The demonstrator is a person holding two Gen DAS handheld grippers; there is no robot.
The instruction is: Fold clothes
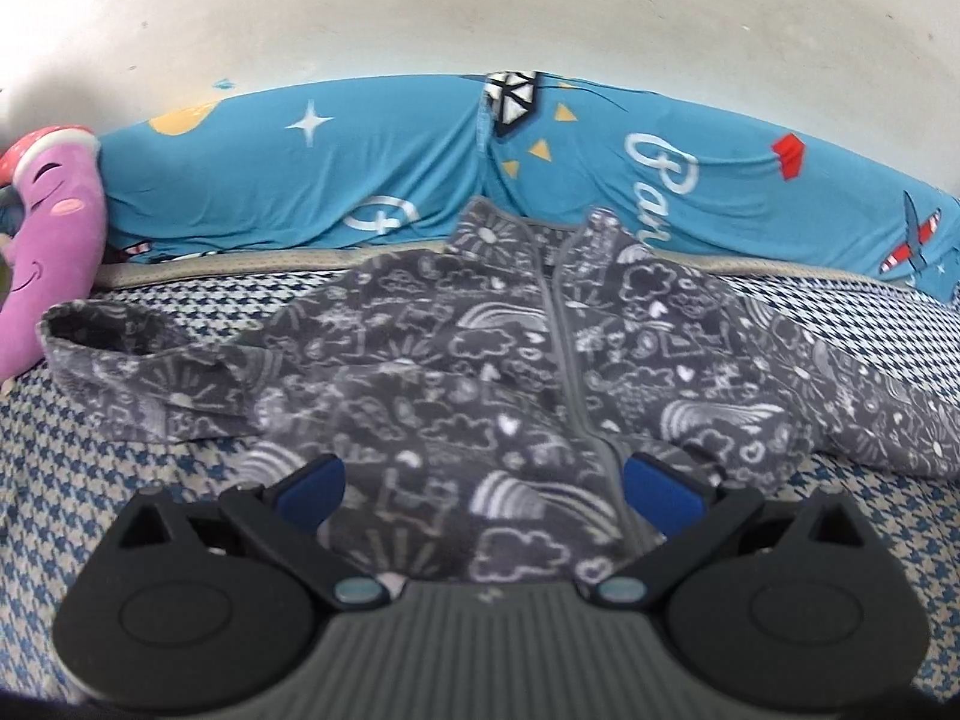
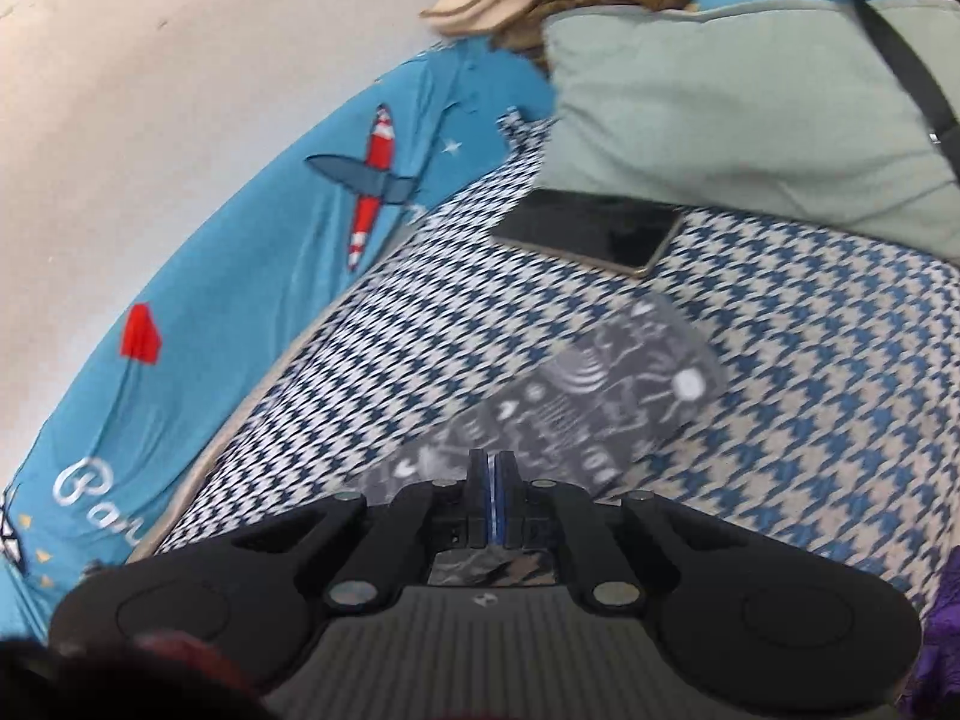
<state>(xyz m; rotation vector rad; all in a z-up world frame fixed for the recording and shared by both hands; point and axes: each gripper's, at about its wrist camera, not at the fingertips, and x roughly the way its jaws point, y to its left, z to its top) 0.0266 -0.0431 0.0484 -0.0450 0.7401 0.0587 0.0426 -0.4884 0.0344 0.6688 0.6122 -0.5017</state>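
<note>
A dark grey fleece jacket [image 1: 480,354] with white doodle print and a grey zip lies spread face up on the houndstooth bed cover [image 1: 120,480], collar toward the wall, both sleeves out to the sides. My left gripper [image 1: 480,480] is open, its blue-padded fingers [image 1: 660,486] standing over the jacket's lower hem on either side of the zip. In the right wrist view my right gripper [image 2: 493,480] is shut on the jacket's right sleeve [image 2: 594,402], which stretches away from the fingers over the cover.
A blue printed sheet [image 1: 360,180] covers a bolster along the white wall. A purple plush toy [image 1: 48,240] lies at the far left. A black phone [image 2: 594,228] lies next to a pale green cushion [image 2: 738,120] beyond the sleeve.
</note>
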